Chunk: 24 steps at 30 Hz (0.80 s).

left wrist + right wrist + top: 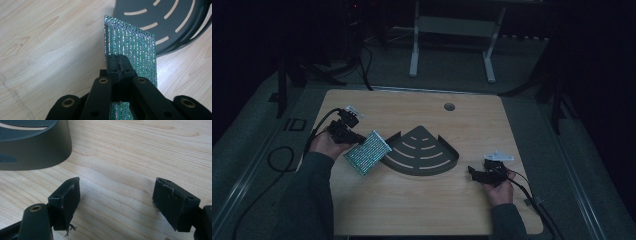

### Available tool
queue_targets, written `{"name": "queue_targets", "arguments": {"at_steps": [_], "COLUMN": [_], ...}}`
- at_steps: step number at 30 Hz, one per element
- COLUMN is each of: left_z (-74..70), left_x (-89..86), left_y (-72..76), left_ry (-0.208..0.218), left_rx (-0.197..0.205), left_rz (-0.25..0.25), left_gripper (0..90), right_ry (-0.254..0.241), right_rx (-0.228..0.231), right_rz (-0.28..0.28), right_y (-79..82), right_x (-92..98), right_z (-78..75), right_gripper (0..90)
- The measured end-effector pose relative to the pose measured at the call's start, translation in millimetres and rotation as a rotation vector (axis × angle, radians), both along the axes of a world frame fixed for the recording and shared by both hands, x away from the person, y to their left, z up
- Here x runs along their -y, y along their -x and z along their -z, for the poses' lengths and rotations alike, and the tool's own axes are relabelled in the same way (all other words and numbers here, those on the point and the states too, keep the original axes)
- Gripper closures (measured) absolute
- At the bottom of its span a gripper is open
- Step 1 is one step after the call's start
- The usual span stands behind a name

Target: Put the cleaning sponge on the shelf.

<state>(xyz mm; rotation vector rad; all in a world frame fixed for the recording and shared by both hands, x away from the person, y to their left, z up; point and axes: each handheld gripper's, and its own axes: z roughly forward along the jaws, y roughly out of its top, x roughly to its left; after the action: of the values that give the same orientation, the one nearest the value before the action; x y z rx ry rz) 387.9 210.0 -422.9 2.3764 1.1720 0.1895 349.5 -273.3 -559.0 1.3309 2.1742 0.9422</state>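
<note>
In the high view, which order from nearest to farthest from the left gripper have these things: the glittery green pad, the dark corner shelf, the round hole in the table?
1. Glittery green pad: clamped in the left gripper, at table left.
2. Dark corner shelf: just right of the pad, table middle.
3. Round hole: beyond the shelf, near the far edge.

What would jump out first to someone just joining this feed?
The glittery green scouring pad, pinched upright in the shut left gripper at the table's left. Next, the dark fan-shaped slotted rack at the centre of the wooden table, right beside the pad. The right gripper rests open near the rack's right side, holding nothing.
</note>
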Motion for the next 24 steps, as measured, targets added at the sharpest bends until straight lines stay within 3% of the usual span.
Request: {"name": "queue_targets", "arguments": {"at_steps": [24], "left_z": [-2.0], "left_x": [18.3], "left_y": [-13.9], "left_ry": [0.016], "left_rx": [0.016], "left_rz": [0.013], "left_gripper": [90.0], "right_ry": [0.0], "right_rx": [0.0], "right_rz": [-0.001], "right_y": [-0.4], "right_x": [0.0], "right_z": [0.0], "right_gripper": [21.6]}}
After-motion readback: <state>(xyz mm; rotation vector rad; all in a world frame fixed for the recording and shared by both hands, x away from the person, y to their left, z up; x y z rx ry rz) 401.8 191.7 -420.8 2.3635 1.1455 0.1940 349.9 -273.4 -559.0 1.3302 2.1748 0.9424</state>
